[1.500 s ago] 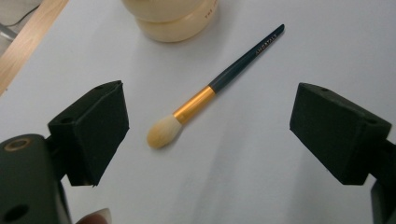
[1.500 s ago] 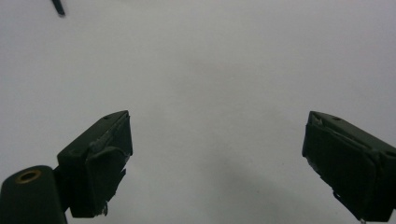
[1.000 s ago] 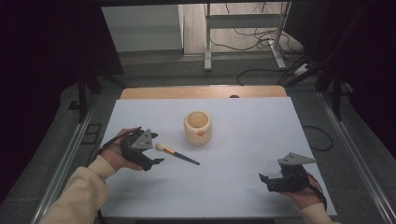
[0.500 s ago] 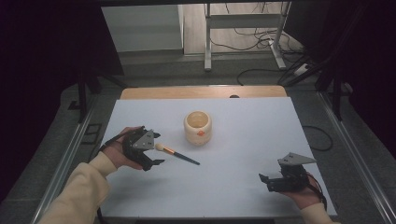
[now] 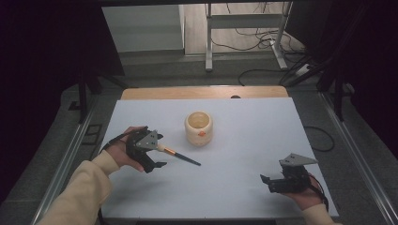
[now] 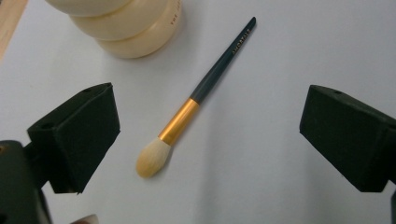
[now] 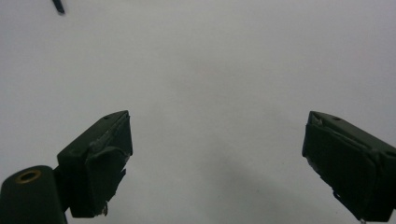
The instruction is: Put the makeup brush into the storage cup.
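Observation:
A makeup brush (image 5: 179, 156) (image 6: 187, 112) with a dark handle, gold ferrule and pale bristles lies flat on the white table. Its bristle end is under my left gripper (image 5: 159, 151) (image 6: 210, 126). That gripper's jaws have just been opening; they stand wide apart with the brush between them and untouched. A cream ceramic cup (image 5: 198, 127) (image 6: 121, 23) stands upright just beyond the brush. My right gripper (image 5: 268, 182) (image 7: 217, 154) rests open near the table's front right, nothing between its jaws. The brush's handle tip (image 7: 58, 5) shows far off in the right gripper view.
The white sheet (image 5: 248, 136) covers the table, with a wooden strip (image 5: 202, 92) along its far edge. Metal rails (image 5: 356, 150) run down both sides. Cables and a stand's legs (image 5: 244, 56) lie on the floor beyond.
The left hand has shifted slightly over the brush's bristle end. The brush, the cup and the right gripper are where they were.

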Demonstrator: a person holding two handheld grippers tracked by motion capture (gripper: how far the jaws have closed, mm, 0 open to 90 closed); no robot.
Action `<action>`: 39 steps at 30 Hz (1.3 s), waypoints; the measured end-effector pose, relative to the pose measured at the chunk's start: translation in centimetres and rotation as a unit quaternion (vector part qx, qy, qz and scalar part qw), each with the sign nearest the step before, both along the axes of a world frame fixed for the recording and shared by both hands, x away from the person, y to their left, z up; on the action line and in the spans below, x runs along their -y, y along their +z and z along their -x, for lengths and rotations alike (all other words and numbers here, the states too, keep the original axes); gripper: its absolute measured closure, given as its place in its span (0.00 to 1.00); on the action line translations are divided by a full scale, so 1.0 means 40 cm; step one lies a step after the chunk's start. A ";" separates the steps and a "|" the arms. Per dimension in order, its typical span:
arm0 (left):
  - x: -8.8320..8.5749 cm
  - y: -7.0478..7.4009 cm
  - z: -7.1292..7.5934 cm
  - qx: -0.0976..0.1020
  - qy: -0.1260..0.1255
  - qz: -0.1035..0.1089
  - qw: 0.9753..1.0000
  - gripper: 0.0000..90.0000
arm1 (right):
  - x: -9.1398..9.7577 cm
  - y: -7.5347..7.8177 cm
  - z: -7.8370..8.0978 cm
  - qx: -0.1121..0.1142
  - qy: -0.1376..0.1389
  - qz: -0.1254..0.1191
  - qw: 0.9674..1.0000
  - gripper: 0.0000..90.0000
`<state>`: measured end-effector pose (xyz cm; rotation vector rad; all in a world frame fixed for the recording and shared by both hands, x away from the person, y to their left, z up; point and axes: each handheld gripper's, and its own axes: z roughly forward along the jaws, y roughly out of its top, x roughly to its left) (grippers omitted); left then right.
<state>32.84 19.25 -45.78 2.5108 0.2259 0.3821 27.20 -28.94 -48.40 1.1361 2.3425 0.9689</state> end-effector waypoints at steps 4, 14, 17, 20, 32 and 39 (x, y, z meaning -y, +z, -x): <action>0.003 -0.002 -0.003 0.011 -0.003 -0.005 1.000 0.07 | 0.000 -0.001 0.000 -0.001 0.000 0.000 1.000 0.10; 0.003 -0.015 -0.015 0.025 -0.016 -0.011 1.000 0.08 | 0.000 -0.001 -0.001 -0.001 0.001 0.000 1.000 0.10; 0.004 -0.017 -0.017 0.023 -0.020 -0.013 0.999 0.08 | 0.000 -0.001 -0.001 -0.001 0.000 0.000 1.000 0.10; 0.006 -0.023 -0.019 0.015 -0.028 -0.017 0.999 0.08 | 0.000 -0.001 -0.001 -0.001 0.000 0.000 1.000 0.10; 0.018 -0.043 -0.031 0.011 -0.046 -0.035 0.998 0.10 | 0.000 -0.004 -0.002 -0.005 0.002 0.001 1.000 0.10; 0.022 -0.052 -0.038 0.005 -0.046 -0.037 0.998 0.10 | 0.000 -0.004 -0.002 -0.005 0.003 0.001 1.000 0.10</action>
